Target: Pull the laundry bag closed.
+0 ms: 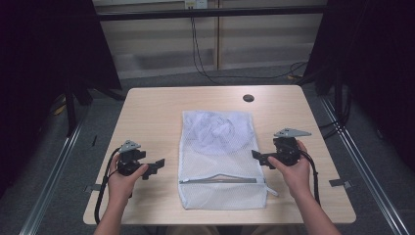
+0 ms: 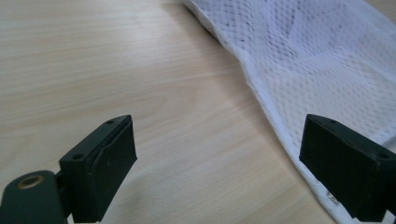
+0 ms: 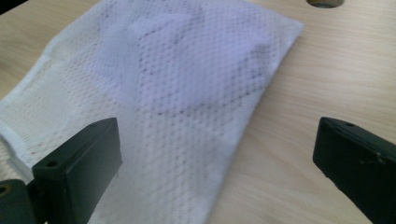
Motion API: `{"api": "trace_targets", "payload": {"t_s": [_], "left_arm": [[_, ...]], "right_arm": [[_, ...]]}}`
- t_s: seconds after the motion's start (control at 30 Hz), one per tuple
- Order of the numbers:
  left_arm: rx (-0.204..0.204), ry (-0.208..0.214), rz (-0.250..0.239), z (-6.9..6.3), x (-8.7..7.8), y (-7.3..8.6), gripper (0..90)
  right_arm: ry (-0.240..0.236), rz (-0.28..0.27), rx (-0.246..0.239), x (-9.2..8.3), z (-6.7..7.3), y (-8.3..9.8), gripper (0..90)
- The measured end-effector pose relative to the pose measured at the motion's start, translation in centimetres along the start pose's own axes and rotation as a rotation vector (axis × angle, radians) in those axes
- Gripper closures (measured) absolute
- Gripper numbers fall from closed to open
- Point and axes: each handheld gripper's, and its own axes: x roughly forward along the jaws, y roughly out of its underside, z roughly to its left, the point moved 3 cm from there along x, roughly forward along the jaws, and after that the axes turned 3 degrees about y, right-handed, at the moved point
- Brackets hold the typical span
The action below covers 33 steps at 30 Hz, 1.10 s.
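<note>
A white mesh laundry bag (image 1: 218,156) lies flat in the middle of the wooden table (image 1: 147,112), its zipper (image 1: 220,180) running across near the front end and a pale cloth bundle showing through its far half. To the bag's left, my left gripper (image 1: 157,165) hovers open, its jaws pointing toward the bag. On the bag's right side my right gripper (image 1: 257,156) is open too, jaws aimed at the bag's edge. The left gripper view has the bag's edge (image 2: 299,84) ahead on the right. Mesh (image 3: 177,84) spreads between the wide jaws in the right gripper view.
A round cable hole (image 1: 248,98) sits near the table's far edge and appears at the top of the right gripper view as a hole (image 3: 324,3). Dark curtains flank both sides. Cables hang behind the table. Bare wood lies on either side of the bag.
</note>
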Motion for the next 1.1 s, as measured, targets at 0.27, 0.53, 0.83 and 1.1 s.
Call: {"api": "trace_targets", "payload": {"t_s": [0.27, 0.53, 0.83, 1.1], "left_arm": [[-0.013, 0.030, 0.021, -0.5, -0.2, 0.1, 6.4], [-0.001, 0.058, 0.028, -1.5, -0.6, 0.1, 3.7], [0.008, 0.082, 0.037, -2.1, -0.8, 0.5, 1.0], [-0.002, 0.129, 0.042, -2.8, -0.6, 0.6, 0.4]], "right_arm": [[-0.094, -0.003, -0.007, 0.7, 2.3, -0.9, 0.9], [-0.153, 0.005, -0.022, 1.9, 4.9, -1.9, 2.9], [-0.217, -0.006, -0.030, 2.8, 7.3, -2.8, 7.3], [-0.268, 0.006, -0.040, 3.5, 9.0, -3.2, 15.3]]}}
